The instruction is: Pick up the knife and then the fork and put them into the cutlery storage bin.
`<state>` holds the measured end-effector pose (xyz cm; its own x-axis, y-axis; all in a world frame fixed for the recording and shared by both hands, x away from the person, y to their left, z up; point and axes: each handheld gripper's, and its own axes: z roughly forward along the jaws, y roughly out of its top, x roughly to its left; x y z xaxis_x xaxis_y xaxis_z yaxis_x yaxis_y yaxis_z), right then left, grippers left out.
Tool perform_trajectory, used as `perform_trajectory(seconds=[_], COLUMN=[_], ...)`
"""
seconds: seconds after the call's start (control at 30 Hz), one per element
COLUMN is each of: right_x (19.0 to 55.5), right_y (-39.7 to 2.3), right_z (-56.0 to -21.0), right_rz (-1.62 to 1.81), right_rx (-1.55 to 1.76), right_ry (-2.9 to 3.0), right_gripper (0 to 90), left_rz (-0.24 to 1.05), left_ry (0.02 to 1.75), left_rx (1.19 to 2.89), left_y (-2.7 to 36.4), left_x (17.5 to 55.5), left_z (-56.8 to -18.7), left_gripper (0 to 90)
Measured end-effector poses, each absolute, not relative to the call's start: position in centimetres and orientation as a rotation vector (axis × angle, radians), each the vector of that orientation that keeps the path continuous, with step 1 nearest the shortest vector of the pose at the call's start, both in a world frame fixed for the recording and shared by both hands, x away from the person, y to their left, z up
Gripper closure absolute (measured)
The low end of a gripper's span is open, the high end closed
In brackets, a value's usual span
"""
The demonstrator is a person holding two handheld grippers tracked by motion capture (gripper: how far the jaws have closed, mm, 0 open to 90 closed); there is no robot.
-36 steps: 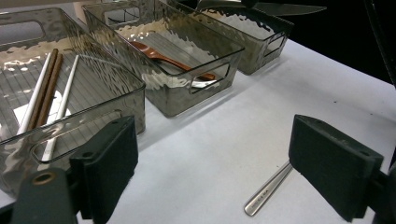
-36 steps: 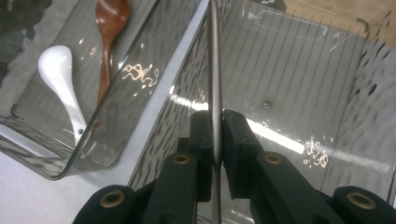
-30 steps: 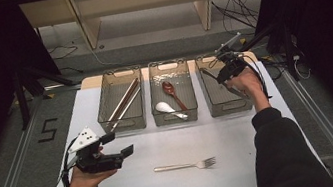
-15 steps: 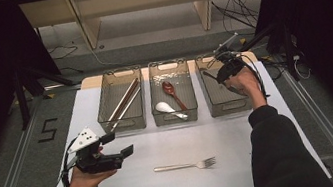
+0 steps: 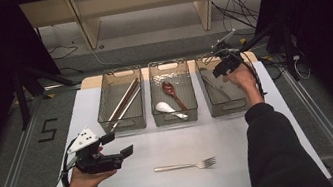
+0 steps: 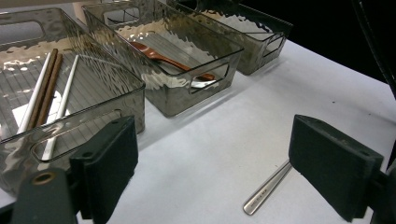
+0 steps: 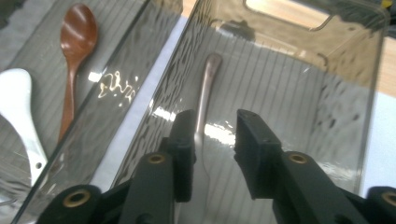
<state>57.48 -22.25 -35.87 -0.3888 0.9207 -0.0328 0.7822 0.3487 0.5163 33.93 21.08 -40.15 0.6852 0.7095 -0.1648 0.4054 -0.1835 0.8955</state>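
Sorting cutlery into three bins (image 5: pixel 178 116). My right gripper (image 7: pixel 212 135) hangs over the right bin (image 5: pixel 225 108); its jaws have just been opening, nothing clamped, the utensil (image 7: pixel 204 105) lying released below. The remaining fork (image 5: pixel 186 165) lies crosswise, handle toward my left gripper (image 5: pixel 113 152), jaws wide apart, nearer.

Three bins (image 5: pixel 177 117) are sitting side by side across the far half of the desk (image 5: pixel 231 164), narrow gaps between, walls blocking low passes. Near half is lying open except the fork (image 5: pixel 186 165) mid-front. Right gripper (image 7: pixel 212 135) is hanging inside the right bin (image 5: pixel 227 106), walls close around it.
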Motion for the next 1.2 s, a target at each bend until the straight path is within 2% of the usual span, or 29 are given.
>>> perform_trajectory(seconds=[0.4, 0.67, 1.2], right_x=[55.3, 52.7, 44.0], right_y=[-23.0, -23.2, -20.3], right_z=[-36.0, -35.1, -34.1], right_rz=[0.592, 0.718, 0.995], right_rx=[1.498, 1.472, 1.179], right_ry=[2.39, 2.377, 2.489], right_gripper=[48.7, 36.4, 30.2], left_rz=[0.35, 0.345, 0.342], left_ry=[0.883, 0.885, 0.881], left_rx=[1.82, 1.828, 1.844], left_y=[21.0, 20.8, 20.4], left_x=[33.9, 34.0, 33.9], left_z=[-40.2, -40.3, -40.3], left_gripper=[15.1, 15.1, 14.9])
